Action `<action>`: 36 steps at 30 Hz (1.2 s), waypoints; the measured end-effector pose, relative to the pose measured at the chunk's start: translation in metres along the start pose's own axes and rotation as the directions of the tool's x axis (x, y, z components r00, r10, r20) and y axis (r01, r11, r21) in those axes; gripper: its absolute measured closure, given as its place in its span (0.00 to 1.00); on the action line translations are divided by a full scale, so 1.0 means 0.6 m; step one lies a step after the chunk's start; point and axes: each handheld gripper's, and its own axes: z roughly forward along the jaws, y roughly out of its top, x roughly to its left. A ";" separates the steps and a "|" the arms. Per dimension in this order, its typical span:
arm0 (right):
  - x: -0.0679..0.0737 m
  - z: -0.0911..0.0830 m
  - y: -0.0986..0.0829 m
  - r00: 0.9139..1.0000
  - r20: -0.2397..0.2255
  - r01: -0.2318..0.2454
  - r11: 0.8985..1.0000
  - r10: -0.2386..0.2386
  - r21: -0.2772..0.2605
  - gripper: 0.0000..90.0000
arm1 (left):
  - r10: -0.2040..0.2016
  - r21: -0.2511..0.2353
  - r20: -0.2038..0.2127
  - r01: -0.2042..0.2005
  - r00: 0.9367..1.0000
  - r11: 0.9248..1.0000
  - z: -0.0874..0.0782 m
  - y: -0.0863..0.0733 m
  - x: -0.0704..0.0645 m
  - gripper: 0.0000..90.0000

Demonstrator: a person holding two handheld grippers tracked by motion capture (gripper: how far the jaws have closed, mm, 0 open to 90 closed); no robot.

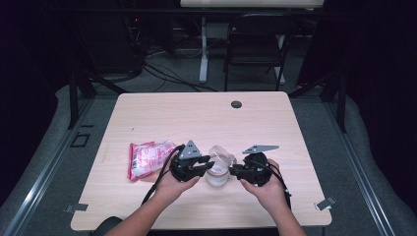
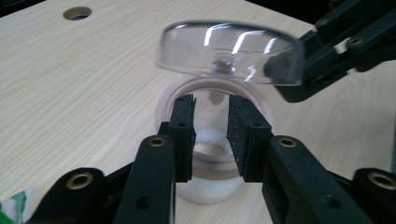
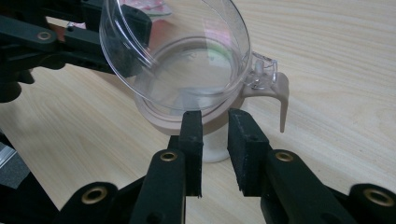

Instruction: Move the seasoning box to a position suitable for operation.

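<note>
A small jar with a pinkish rim stands at the table's front middle. Its clear domed lid is tilted up on a hinge. My left gripper sits at the jar's left. In the left gripper view its jaws stand a little apart over the near rim, clamping nothing. My right gripper faces it from the right. Its jaws stand narrowly apart just under the lid's lower edge. Its fingertips show through the lid's right end.
A pink snack packet lies left of the left hand. A cable hole sits near the table's far edge. A pinkish strap hangs from the jar's hinge side. A black chair stands behind the table.
</note>
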 end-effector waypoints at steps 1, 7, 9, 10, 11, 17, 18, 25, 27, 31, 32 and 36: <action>0.000 0.000 0.000 1.000 0.000 -0.001 1.000 0.001 -0.002 0.84 | -0.006 0.001 -0.003 0.006 1.000 1.000 0.002 -0.001 0.001 0.77; -0.003 -0.002 0.001 1.000 0.006 -0.007 1.000 0.007 0.002 0.84 | -0.009 0.029 -0.022 0.009 1.000 1.000 0.010 -0.008 0.005 0.73; -0.003 -0.002 0.001 1.000 0.003 -0.008 1.000 0.008 0.000 0.84 | 0.002 0.043 -0.035 -0.001 0.999 0.999 0.012 -0.009 0.005 0.74; -0.003 -0.003 0.001 1.000 0.004 -0.009 1.000 0.009 0.000 0.84 | 0.000 0.043 -0.036 0.002 0.999 0.999 0.013 -0.010 0.005 0.74; -0.003 -0.002 0.001 1.000 0.006 -0.004 1.000 0.004 -0.009 0.84 | -0.003 0.039 -0.032 0.005 0.999 0.999 0.013 -0.011 0.007 0.73; -0.007 -0.007 0.002 1.000 0.004 -0.014 1.000 0.014 -0.014 0.83 | 0.000 0.033 -0.036 0.001 0.999 0.999 0.013 -0.012 0.006 0.74; -0.008 -0.008 0.002 1.000 0.005 -0.019 1.000 0.020 -0.021 0.83 | 0.000 0.034 -0.035 0.001 0.999 0.999 0.013 -0.012 0.006 0.74; -0.018 -0.013 0.004 0.999 0.011 -0.034 0.999 0.035 -0.036 0.82 | 0.000 0.020 -0.037 0.000 0.999 1.000 0.014 -0.013 0.005 0.74; -0.021 -0.015 0.005 0.999 0.009 -0.039 0.998 0.040 -0.052 0.82 | 0.001 0.019 -0.039 0.000 0.999 1.000 0.014 -0.013 0.005 0.75; -0.030 -0.025 0.007 0.998 0.020 -0.065 0.995 0.066 -0.076 0.81 | 0.004 0.021 -0.040 -0.003 0.999 1.000 0.014 -0.014 0.005 0.76; -0.033 -0.024 0.006 0.997 0.015 -0.075 0.994 0.077 -0.083 0.81 | 0.004 0.020 -0.040 -0.003 0.999 1.000 0.014 -0.014 0.005 0.76; -0.035 -0.023 0.006 0.996 -0.001 -0.085 0.993 0.086 -0.085 0.81 | 0.003 0.020 -0.041 -0.002 0.999 1.000 0.013 -0.014 0.005 0.76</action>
